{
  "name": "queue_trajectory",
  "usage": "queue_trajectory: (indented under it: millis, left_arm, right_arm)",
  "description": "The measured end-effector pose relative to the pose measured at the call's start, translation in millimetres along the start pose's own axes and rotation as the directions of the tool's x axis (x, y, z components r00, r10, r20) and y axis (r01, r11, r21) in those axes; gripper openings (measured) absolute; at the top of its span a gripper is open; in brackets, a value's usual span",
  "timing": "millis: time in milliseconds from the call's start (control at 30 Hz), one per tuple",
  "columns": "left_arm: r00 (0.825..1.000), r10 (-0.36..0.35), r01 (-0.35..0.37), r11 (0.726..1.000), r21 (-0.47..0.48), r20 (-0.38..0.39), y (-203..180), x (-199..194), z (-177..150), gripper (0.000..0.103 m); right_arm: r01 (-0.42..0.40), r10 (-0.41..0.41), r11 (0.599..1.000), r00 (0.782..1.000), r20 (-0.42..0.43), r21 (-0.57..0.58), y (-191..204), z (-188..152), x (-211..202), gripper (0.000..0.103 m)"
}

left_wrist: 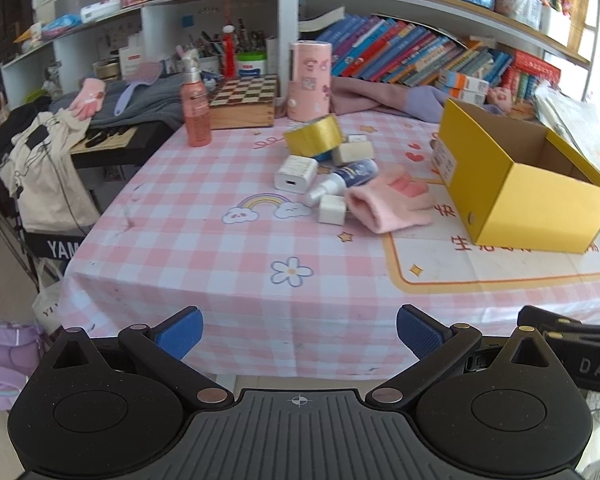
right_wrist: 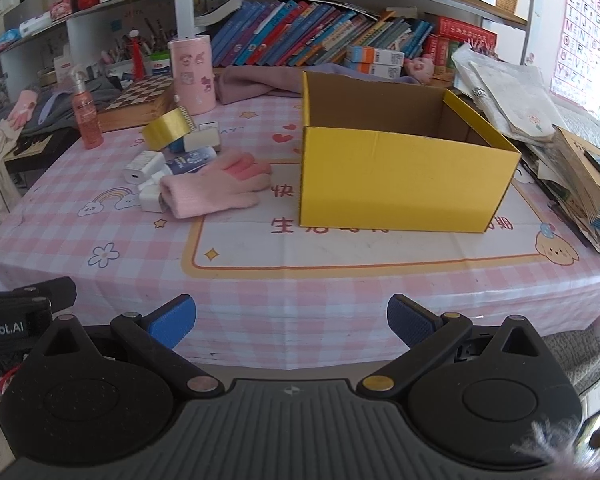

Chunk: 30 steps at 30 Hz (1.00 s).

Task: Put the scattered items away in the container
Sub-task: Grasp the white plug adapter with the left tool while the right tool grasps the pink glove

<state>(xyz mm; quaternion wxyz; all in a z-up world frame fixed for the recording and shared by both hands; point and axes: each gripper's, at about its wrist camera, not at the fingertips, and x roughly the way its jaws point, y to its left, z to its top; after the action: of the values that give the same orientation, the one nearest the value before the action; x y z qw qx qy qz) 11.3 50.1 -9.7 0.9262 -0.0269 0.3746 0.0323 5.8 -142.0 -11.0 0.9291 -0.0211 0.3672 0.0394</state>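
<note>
An open yellow cardboard box (left_wrist: 516, 184) (right_wrist: 400, 176) stands on the pink checked tablecloth. To its left lies a cluster: a pink glove (left_wrist: 392, 200) (right_wrist: 212, 188), a gold tape roll (left_wrist: 314, 136) (right_wrist: 166, 128), a white charger (left_wrist: 296, 174) (right_wrist: 144, 166), a small white cube (left_wrist: 332, 209) (right_wrist: 152, 200), a blue-and-white spray bottle (left_wrist: 344, 180) (right_wrist: 190, 160) and a white block (left_wrist: 352, 152) (right_wrist: 202, 140). My left gripper (left_wrist: 300, 332) and right gripper (right_wrist: 292, 320) are open and empty, at the table's near edge, well short of the items.
A pink spray bottle (left_wrist: 196, 112), a chessboard box (left_wrist: 244, 100) and a pink cylinder (left_wrist: 310, 80) stand behind the cluster. Books and shelves line the back. A paper pile (right_wrist: 540, 120) lies right of the box. A keyboard (left_wrist: 100, 140) stands left of the table.
</note>
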Motion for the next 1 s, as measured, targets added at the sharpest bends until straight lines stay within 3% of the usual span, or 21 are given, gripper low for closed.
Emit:
queue_trajectory:
  millis: [233, 567, 1000]
  left_arm:
    - [0.999, 0.02, -0.019, 0.999, -0.042, 0.029, 19, 2, 3, 0.103]
    - [0.998, 0.03, -0.026, 0.998, -0.066, 0.061, 36, 7, 9, 0.103]
    - [0.995, 0.084, -0.078, 0.992, -0.099, 0.059, 48, 46, 42, 0.103]
  right_arm:
    - [-0.034, 0.034, 0.999, 0.999, 0.007, -0.042, 12, 4, 5, 0.101]
    - [-0.084, 0.085, 0.987, 0.996, -0.002, -0.134, 39, 20, 28, 0.076]
    - [-0.189, 0.185, 0.949, 0.982, -0.039, -0.253, 65, 59, 86, 0.066]
